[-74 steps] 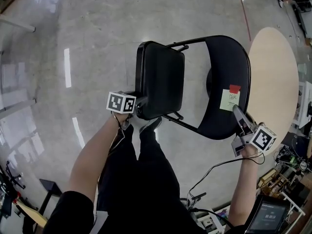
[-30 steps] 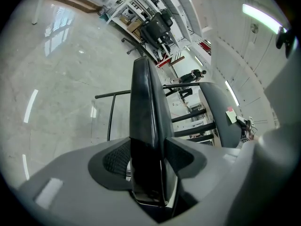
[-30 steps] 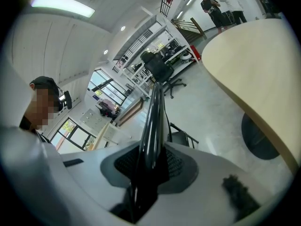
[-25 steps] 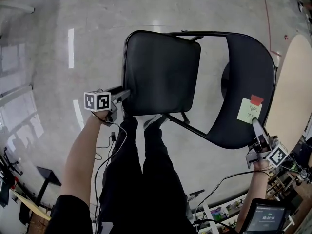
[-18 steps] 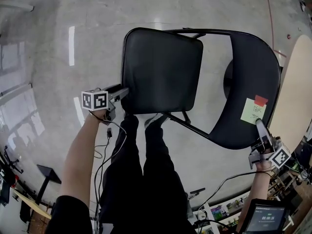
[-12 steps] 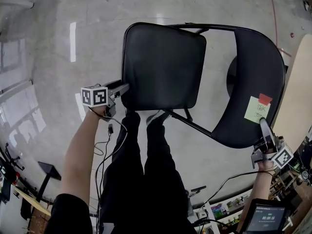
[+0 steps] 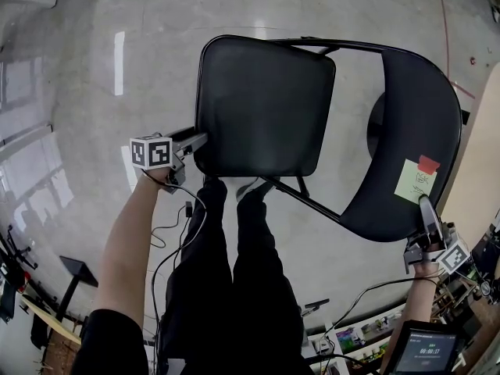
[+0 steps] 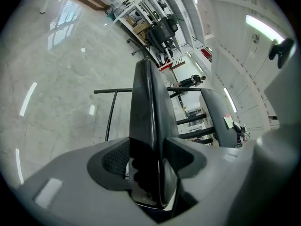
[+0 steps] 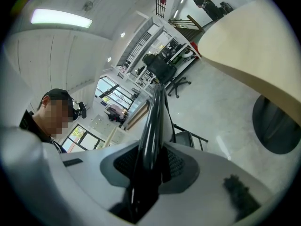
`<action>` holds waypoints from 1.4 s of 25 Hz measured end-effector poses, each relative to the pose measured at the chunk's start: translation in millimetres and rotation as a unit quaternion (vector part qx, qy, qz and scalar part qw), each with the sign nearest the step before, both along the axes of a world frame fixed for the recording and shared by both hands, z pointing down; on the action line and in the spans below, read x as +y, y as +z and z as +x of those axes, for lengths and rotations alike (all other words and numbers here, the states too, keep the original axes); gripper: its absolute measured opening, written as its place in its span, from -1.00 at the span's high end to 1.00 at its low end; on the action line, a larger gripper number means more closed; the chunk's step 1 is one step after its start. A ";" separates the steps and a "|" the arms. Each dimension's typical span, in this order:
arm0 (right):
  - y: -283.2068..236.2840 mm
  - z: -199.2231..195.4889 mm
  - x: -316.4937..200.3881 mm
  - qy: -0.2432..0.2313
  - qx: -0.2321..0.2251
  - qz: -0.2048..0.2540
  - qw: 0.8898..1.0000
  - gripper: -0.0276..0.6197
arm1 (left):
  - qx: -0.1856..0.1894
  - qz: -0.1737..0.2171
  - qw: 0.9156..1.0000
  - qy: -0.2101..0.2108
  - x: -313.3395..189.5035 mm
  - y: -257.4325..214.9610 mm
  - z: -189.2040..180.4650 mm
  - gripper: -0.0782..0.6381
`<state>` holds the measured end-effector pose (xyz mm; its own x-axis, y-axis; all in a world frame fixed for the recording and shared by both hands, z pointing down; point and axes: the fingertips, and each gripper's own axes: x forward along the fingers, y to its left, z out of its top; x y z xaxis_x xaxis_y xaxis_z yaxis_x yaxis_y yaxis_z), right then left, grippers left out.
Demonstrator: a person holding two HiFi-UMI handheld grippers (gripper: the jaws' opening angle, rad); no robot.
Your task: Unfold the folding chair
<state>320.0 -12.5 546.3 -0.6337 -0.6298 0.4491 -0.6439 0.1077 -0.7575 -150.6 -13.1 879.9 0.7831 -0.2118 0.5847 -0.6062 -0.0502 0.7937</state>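
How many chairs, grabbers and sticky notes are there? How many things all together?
folding chair: 1
grippers: 2 (left gripper shut on the chair; right gripper on it too, jaws opening)
sticky note: 1
Total: 4

Seat: being seen left of the backrest, above the floor.
Note: being carried on the backrest, near its right edge.
Tabletop: being seen just right of the backrest.
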 end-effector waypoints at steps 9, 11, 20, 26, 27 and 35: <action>-1.3 -4.2 -3.5 -0.001 0.003 0.011 1.000 0.62 | 0.010 -0.006 1.000 -0.010 1.3 7.5 -2.7 0.12; -2.5 -11.0 -4.1 -0.010 -0.006 0.014 1.000 0.59 | 0.014 -0.008 1.000 -0.020 1.5 8.0 -1.3 0.12; -3.0 -46.7 -7.4 -0.059 0.041 0.003 0.997 0.55 | -0.043 -0.034 0.998 -0.040 16.6 34.7 -9.4 0.20; 17.5 -61.1 -9.4 -0.037 0.022 0.002 0.999 0.55 | -0.057 -0.027 0.995 -0.073 15.3 56.8 -28.6 0.15; 23.1 -63.7 -9.5 -0.038 0.021 0.002 0.999 0.55 | -0.058 -0.033 0.994 -0.081 16.2 62.3 -32.6 0.14; 61.0 -85.9 -10.6 -0.032 0.032 -0.006 0.999 0.55 | -0.214 -0.053 0.975 -0.005 12.4 82.6 -72.9 0.01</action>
